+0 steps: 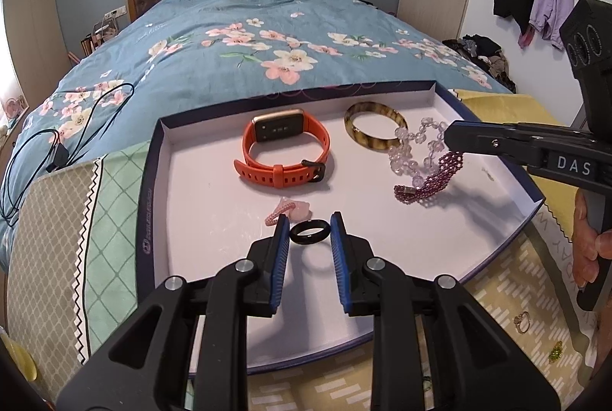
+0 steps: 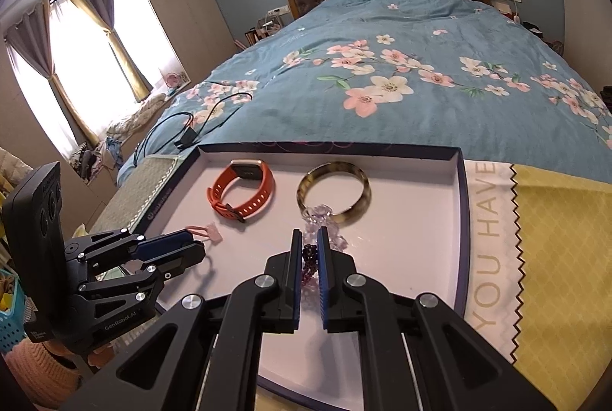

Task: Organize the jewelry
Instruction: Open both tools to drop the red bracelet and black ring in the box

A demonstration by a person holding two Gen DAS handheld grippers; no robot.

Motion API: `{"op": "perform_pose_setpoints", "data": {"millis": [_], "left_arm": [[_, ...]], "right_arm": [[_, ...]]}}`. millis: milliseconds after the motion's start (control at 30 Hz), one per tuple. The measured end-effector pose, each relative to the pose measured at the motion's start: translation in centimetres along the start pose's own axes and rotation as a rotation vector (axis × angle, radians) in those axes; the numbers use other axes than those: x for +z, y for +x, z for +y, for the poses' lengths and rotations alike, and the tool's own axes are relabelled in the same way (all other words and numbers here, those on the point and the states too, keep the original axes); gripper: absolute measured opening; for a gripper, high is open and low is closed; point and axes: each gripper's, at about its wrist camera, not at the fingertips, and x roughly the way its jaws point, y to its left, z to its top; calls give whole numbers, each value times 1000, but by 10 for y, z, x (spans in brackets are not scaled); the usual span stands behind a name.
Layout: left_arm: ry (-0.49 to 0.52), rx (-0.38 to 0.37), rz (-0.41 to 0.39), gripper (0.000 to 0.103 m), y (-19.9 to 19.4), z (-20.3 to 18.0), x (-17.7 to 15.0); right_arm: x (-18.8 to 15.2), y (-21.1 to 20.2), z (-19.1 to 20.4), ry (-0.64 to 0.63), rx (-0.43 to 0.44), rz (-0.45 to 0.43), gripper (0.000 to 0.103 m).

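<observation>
Two tools at work over a shallow tray [image 1: 497,158] set at the foot of a bed [image 1: 229,39]. The left tool [image 1: 309,233] is narrowed onto a black ring [image 1: 309,232], its blue pads [image 1: 281,242] touching the ring's two sides; the ring hangs just clear of the tray floor, judged from the shadow cast beneath it, so it can be set down without dropping or rolling. The right tool [image 2: 310,254] is pinched almost fully together on a purple bracelet [image 1: 432,181], gripped at one end so the rest trails down to the tray; the thin strand explains the near-complete closure. Beyond the right tool's tips lie a clear bead bracelet [image 1: 417,150], overlapping the purple one, and an amber bangle [image 2: 332,193]; ahead of the left tool sits an orange watch [image 1: 285,152], and just beside its left pad a pink charm [image 1: 287,212]. Pieces already in the tray are spaced apart, probably to keep them from tangling. Behind the right tool, outside the tray on a patterned cloth [image 1: 508,273], a gold ring [image 1: 522,322] and a green piece [image 1: 555,351] apparently await sorting
</observation>
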Motion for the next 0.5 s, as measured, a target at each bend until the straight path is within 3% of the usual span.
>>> {"op": "perform_pose_setpoints", "data": {"millis": [267, 367, 500], "left_arm": [[-12, -20, 23, 23, 11, 3, 2], [-11, -25, 3, 31, 6, 4, 2], [-19, -21, -51, 34, -14, 7, 4]], "right_arm": [[-3, -10, -3, 2, -30, -12, 9], [-6, -18, -4, 2, -26, -22, 13], [-11, -30, 0, -15, -16, -38, 20]]}}
